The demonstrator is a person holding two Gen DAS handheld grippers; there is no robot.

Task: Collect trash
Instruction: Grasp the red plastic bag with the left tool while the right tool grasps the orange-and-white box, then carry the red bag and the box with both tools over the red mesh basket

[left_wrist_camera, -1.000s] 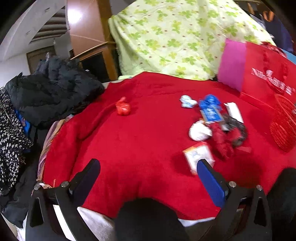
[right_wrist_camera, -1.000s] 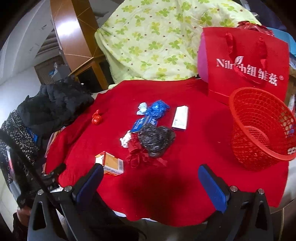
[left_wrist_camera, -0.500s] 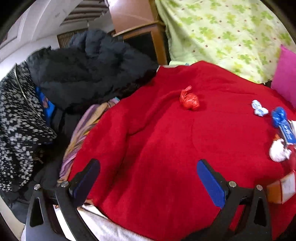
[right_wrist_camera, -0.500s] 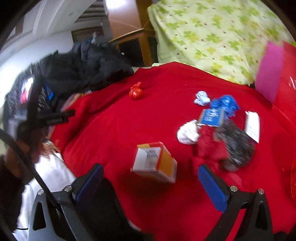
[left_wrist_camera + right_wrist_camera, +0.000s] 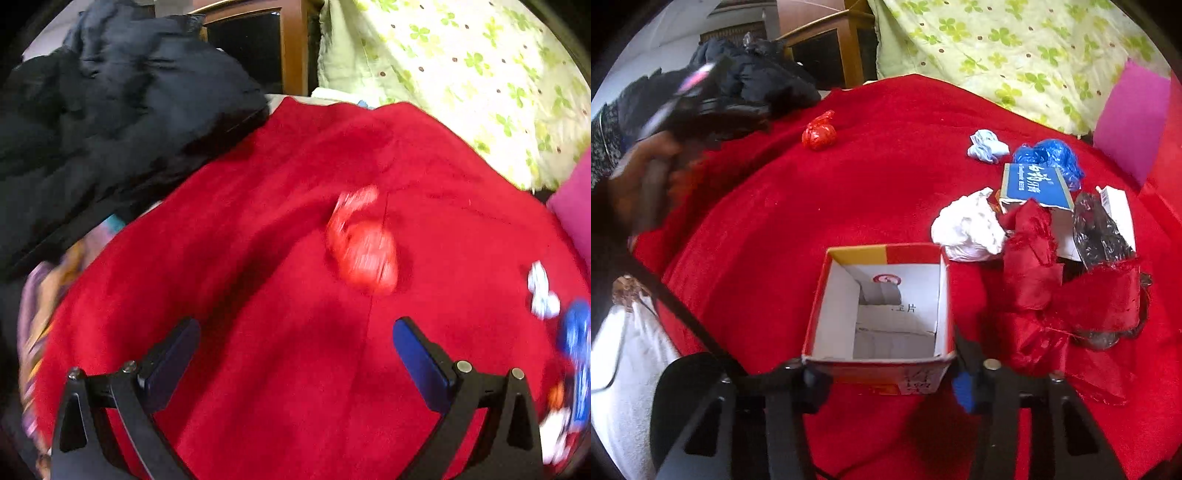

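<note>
A second ago the small box [image 5: 882,317] lay far off on the red cloth [image 5: 820,206], and the right gripper [image 5: 882,373] was wide apart above the table. Now the box fills the middle of the right view, with its open end facing the camera. The right gripper's jaws have just been closing, and they now press on the two sides of the box, so the box is clamped between them. The pile of trash sits just to the right of it: a white paper ball [image 5: 967,229], a red ribbon [image 5: 1034,266], a blue box [image 5: 1034,184] and a black bag [image 5: 1100,232]. In the left view, the red candy wrapper [image 5: 364,245] was small and far away before, and now it is big and near, just ahead of the left gripper [image 5: 295,339]. That gripper's fingers are wide apart with only cloth between them, and they hold nothing.
</note>
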